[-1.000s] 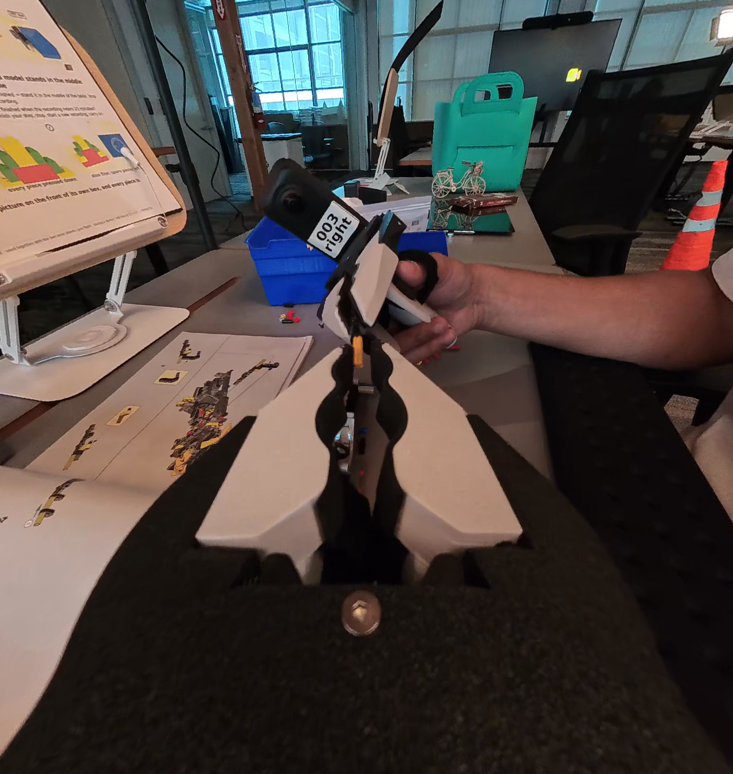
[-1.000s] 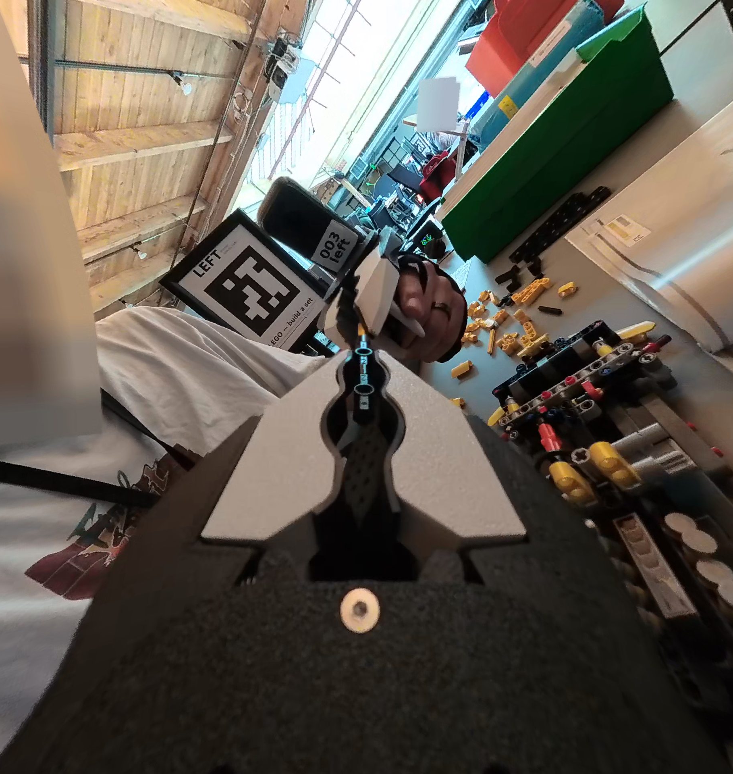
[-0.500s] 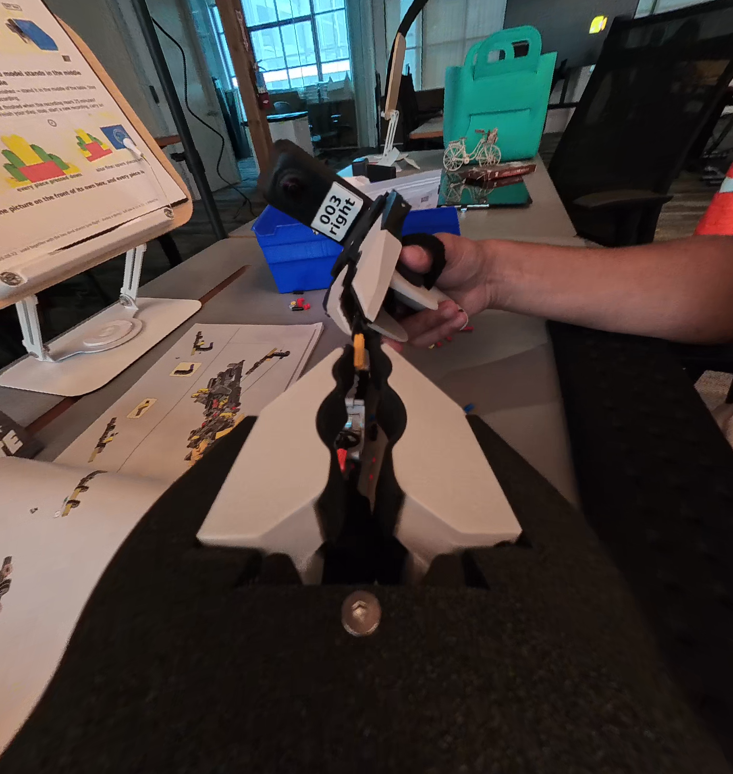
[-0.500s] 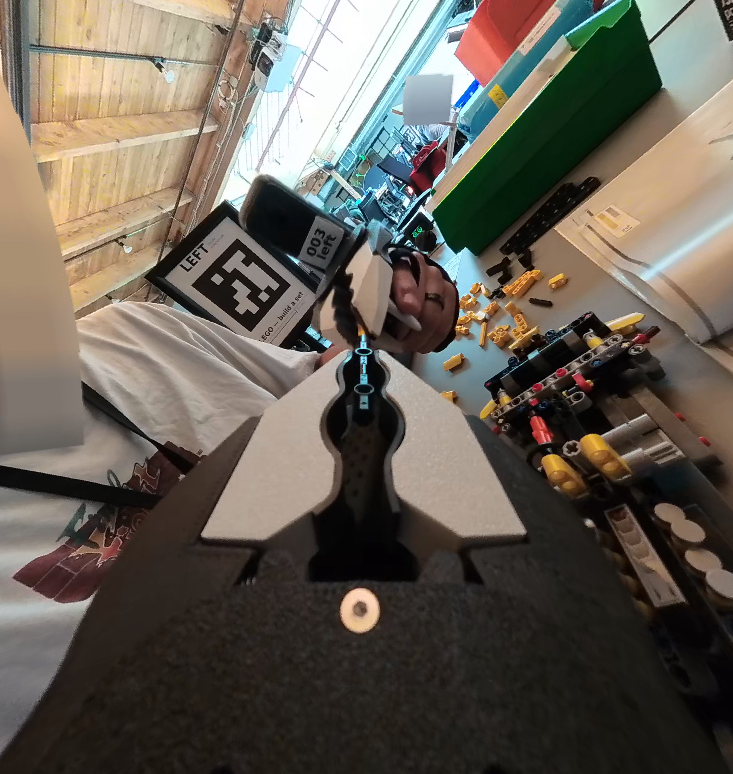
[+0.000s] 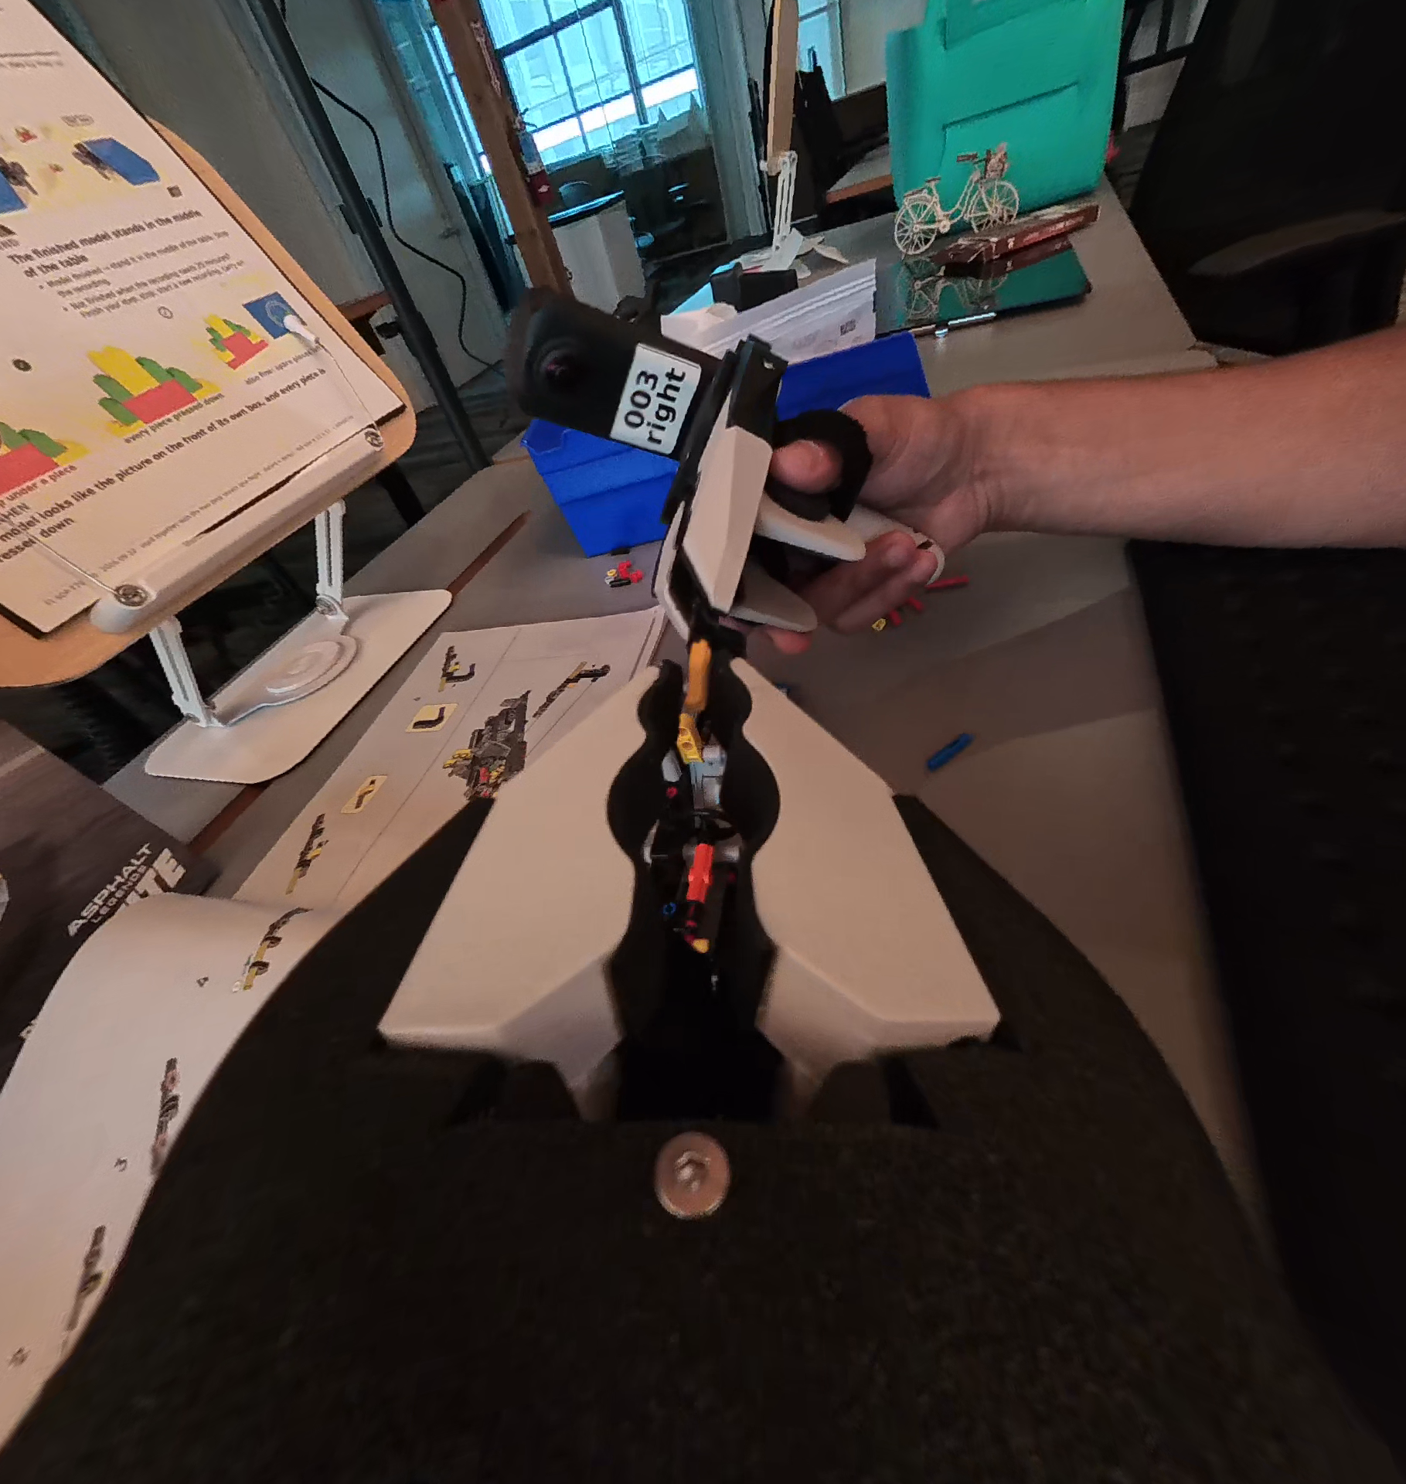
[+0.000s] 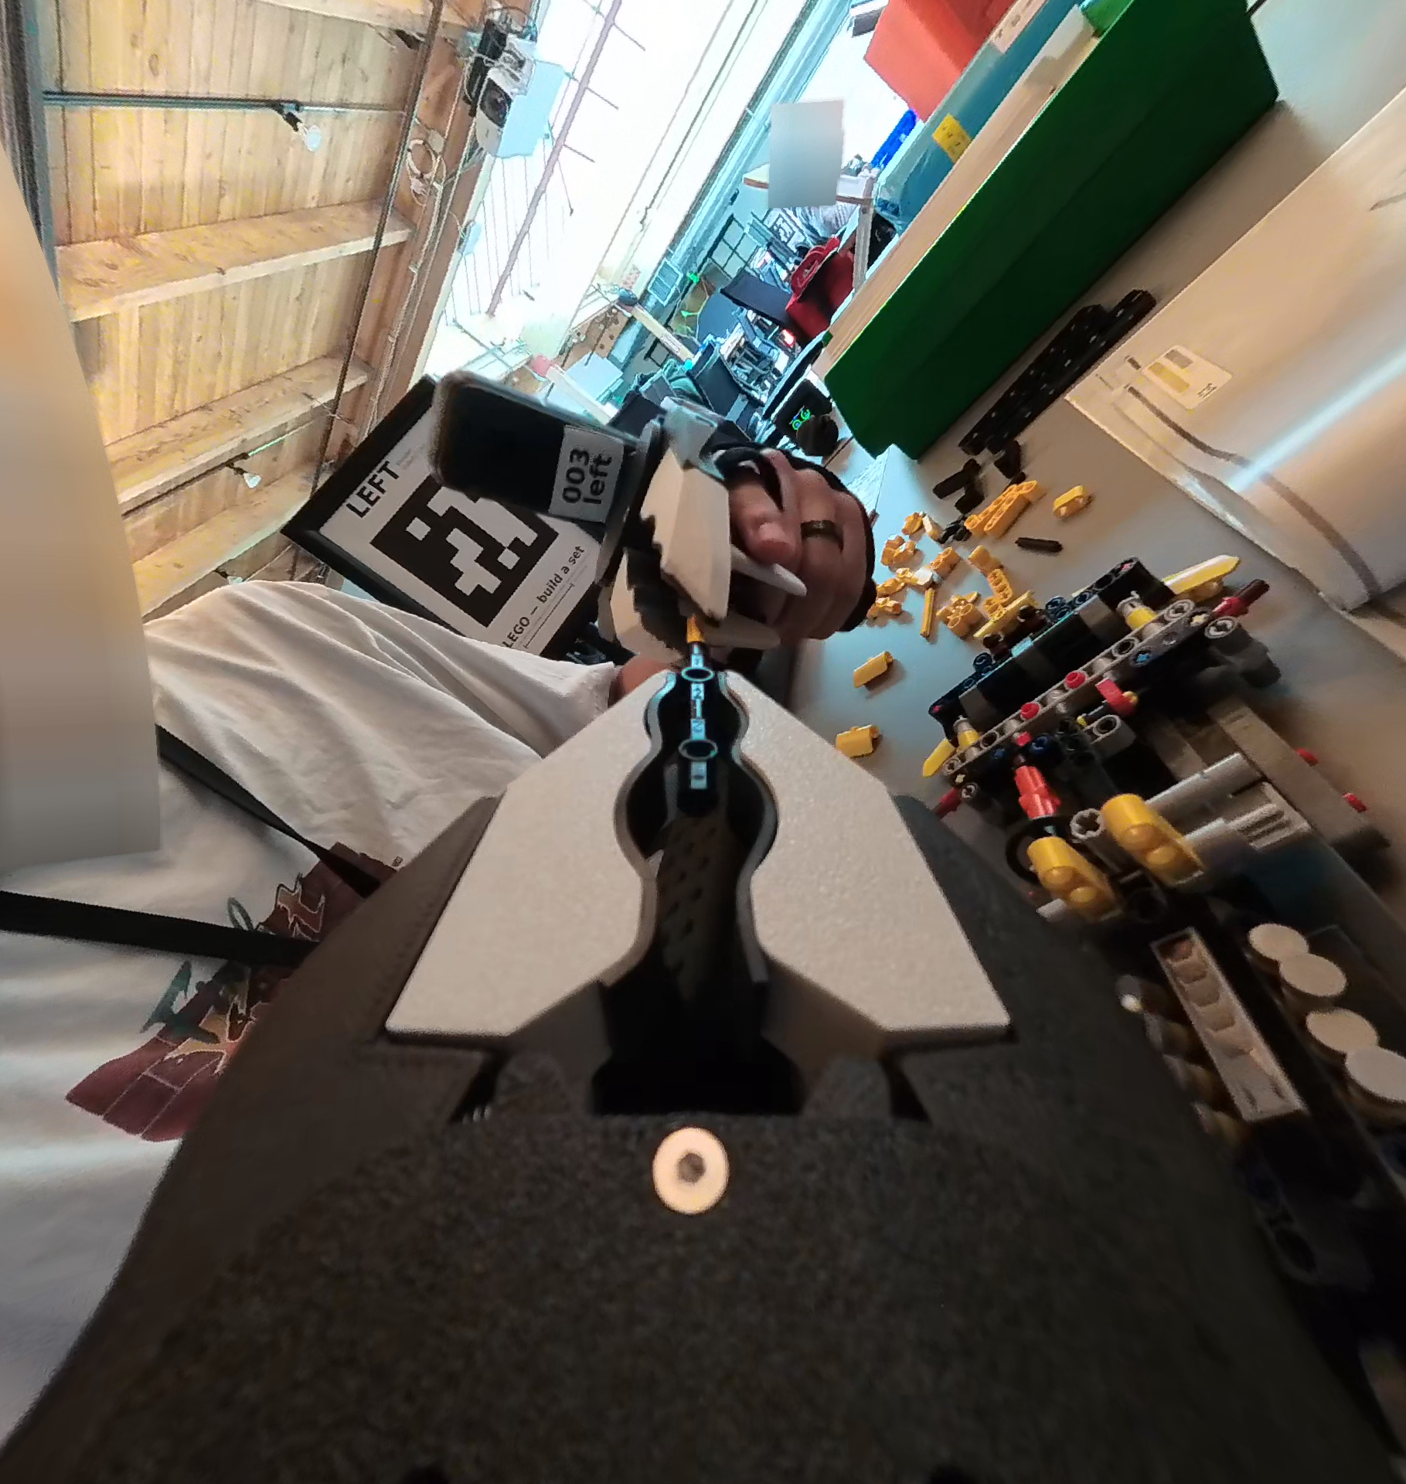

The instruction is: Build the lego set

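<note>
My left gripper is shut on a small yellow piece that sticks out past its tips. My right gripper is shut on a black beam with holes, seen edge-on. The two grippers meet tip to tip above the table. The right gripper shows in the left wrist view, and the left gripper shows in the right wrist view with the yellow piece touching the beam's end. The part-built grey, black and yellow model lies on the table to the right. It also shows through the left jaws.
Loose yellow pieces lie beyond the model, with a green bin and a long black beam behind them. The open instruction booklet, a blue bin and a sheet on a stand are on the left. My left and right fingertips are right by each other.
Both grippers have stayed tip to tip and come closer together. The left wrist view has tilted downward, so more of the model shows through its jaws.
</note>
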Action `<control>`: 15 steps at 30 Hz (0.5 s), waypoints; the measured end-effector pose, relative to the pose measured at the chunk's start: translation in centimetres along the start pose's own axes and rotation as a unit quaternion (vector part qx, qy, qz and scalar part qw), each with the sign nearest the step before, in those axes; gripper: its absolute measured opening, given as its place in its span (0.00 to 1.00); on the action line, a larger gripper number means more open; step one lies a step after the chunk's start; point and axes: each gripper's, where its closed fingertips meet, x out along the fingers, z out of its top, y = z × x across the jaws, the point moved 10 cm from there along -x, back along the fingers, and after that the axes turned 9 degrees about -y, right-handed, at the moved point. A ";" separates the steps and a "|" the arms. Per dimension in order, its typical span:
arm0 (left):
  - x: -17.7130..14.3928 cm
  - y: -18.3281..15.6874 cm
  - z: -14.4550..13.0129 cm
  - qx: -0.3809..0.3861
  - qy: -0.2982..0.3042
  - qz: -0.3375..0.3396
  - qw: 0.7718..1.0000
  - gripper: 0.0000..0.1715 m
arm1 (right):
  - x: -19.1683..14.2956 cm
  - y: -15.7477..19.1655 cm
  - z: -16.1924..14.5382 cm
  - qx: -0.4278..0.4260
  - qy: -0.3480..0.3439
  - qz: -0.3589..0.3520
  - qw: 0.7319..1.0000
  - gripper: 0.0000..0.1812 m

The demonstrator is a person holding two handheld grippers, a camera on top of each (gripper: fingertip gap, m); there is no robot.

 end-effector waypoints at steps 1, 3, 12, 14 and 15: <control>0.0 -0.1 0.0 0.003 0.002 -0.001 1.000 0.01 | 0.0 0.0 0.0 0.002 0.001 0.001 1.000 0.03; 0.0 -0.1 0.0 0.011 0.011 -0.004 1.000 0.01 | 0.0 -0.1 -0.1 0.005 0.004 0.000 1.000 0.03; -2.2 -3.9 -0.8 -0.082 0.093 -0.021 0.992 0.01 | -3.1 2.5 -0.3 -0.132 -0.031 -0.106 0.985 0.22; -2.4 -5.6 -1.8 -0.083 0.158 -0.035 0.983 0.01 | -4.3 3.3 -1.9 -0.178 -0.017 -0.165 0.970 0.22; -2.2 -6.1 -2.3 -0.083 0.183 -0.038 0.979 0.01 | -4.6 3.4 -2.8 -0.192 -0.014 -0.191 0.962 0.21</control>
